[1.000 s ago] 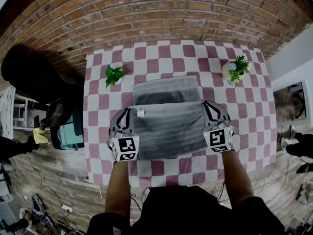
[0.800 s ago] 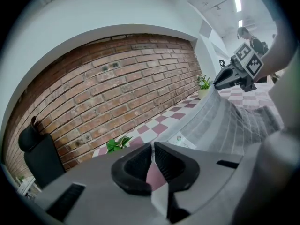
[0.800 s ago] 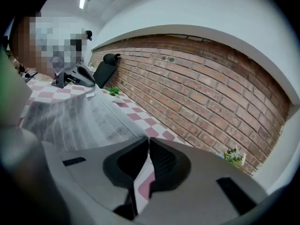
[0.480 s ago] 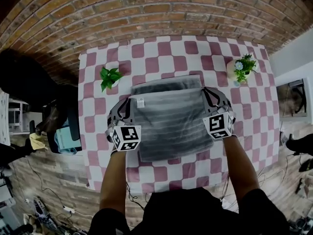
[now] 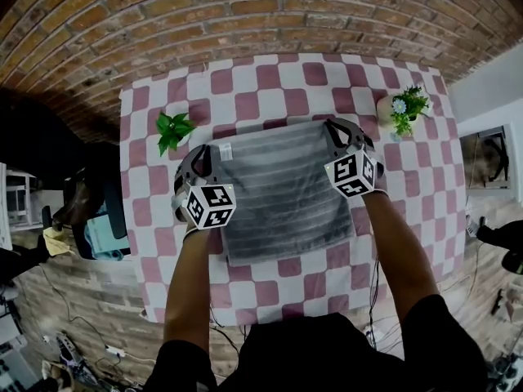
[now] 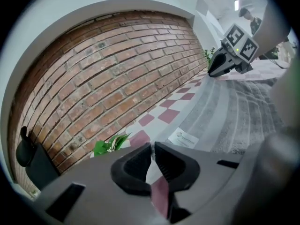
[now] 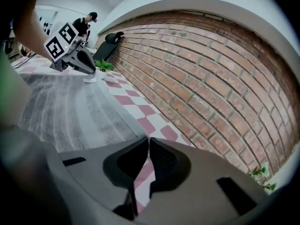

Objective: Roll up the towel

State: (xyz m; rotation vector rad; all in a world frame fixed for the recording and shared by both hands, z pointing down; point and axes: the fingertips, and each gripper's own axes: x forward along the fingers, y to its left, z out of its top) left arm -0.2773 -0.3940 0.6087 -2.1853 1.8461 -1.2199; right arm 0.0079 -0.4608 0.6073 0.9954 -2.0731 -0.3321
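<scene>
- While the grey striped towel (image 5: 286,190) lies spread on the checked table (image 5: 245,80), its two far corners are pinched by the grippers.
- The left gripper (image 6: 152,146) is held with its jaws closed tight on the far left corner, just beside the white label (image 5: 225,151).
- The right gripper (image 7: 147,139) is closed the same way on the far right corner.
- A leafy plant (image 5: 173,129) is seen near the left corner and a potted plant (image 5: 400,111) near the right, both apart from the towel.

A staged lab room: brick wall (image 5: 245,15), checkered table (image 5: 270,80), cables (image 5: 96,348) across floor (image 5: 98,292).
</scene>
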